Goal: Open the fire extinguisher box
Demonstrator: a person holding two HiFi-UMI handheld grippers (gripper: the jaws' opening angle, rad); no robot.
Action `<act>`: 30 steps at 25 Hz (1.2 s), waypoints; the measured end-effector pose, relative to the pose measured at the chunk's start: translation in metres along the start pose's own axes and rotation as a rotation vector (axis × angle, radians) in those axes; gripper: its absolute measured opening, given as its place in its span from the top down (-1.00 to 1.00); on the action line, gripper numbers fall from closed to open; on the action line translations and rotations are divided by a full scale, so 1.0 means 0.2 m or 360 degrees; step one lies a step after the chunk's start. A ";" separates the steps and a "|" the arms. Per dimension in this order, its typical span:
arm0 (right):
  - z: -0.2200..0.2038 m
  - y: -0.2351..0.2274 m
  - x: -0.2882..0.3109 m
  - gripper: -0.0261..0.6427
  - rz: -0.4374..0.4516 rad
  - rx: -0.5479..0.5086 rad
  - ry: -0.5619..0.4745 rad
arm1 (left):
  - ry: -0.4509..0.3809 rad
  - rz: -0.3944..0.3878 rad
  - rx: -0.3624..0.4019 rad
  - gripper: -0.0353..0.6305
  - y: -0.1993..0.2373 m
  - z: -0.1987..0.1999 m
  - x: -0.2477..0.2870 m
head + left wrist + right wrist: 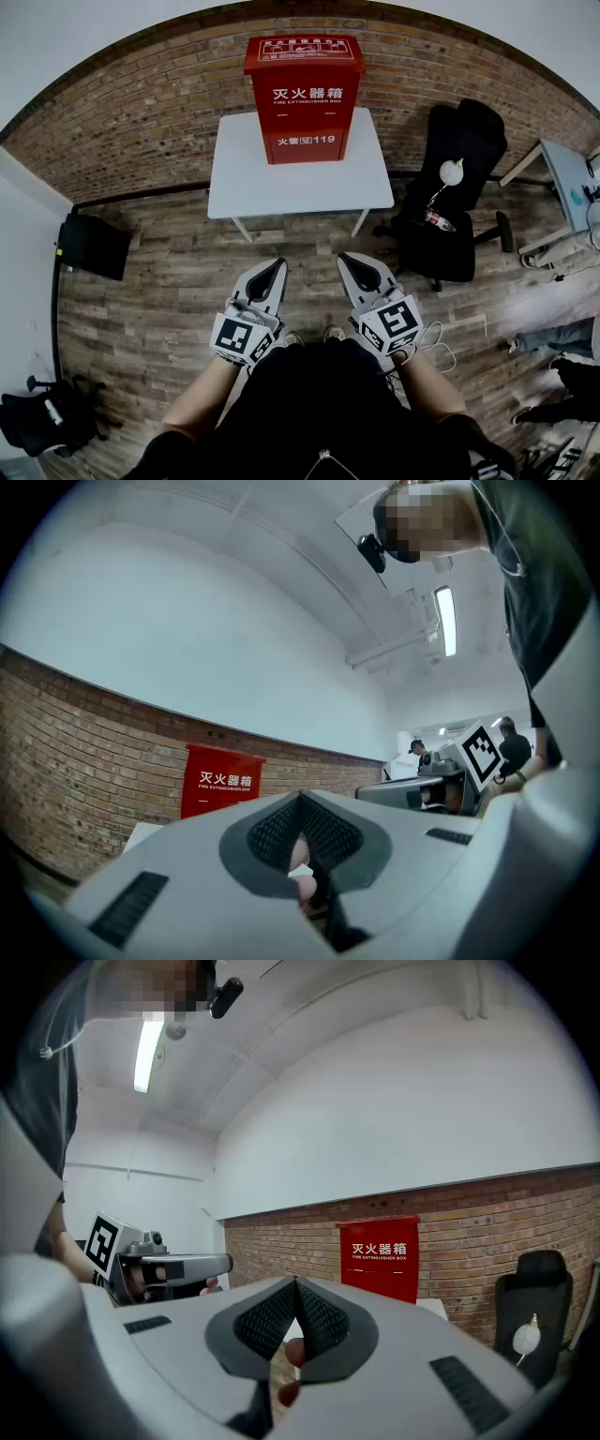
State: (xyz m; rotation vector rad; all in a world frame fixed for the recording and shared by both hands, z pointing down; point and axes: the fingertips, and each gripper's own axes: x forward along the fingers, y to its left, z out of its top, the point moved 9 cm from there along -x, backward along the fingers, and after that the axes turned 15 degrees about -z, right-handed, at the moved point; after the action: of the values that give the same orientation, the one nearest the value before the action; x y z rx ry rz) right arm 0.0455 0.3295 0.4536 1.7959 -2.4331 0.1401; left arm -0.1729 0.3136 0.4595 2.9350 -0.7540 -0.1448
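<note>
Facing fire extinguisher box (304,98), standing upright on table (234,178), dead ahead, well apart. Left gripper (277,264) and right gripper (345,258) hanging about equally near, all 2 pinched together, empty.

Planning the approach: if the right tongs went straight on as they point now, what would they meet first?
Nothing close by: the way looks free up to the square white table, probably reaching the red metal fire extinguisher box on it, though depth is unclear.
</note>
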 end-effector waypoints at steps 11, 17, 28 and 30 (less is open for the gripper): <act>0.00 0.07 0.11 0.86 -0.0105 0.0042 0.0008 | 0.0038 -0.0035 -0.0033 0.76 0.17 -0.01 -0.05; -0.01 0.12 0.14 0.86 -0.0174 0.0069 0.0023 | 0.0051 -0.0051 -0.0054 0.76 0.25 -0.04 -0.11; 0.00 0.09 0.25 0.86 -0.0228 0.0052 0.0008 | 0.0025 -0.0028 -0.0082 0.76 0.40 -0.07 -0.10; 0.01 0.06 0.28 0.86 -0.0221 0.0046 -0.0001 | 0.0024 -0.0014 -0.0079 0.76 0.43 -0.07 -0.07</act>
State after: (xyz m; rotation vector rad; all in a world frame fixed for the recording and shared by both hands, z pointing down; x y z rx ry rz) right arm 0.0166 0.2794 0.4608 1.9699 -2.3086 0.1629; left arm -0.2248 0.2472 0.4850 2.8900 -0.7245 -0.1402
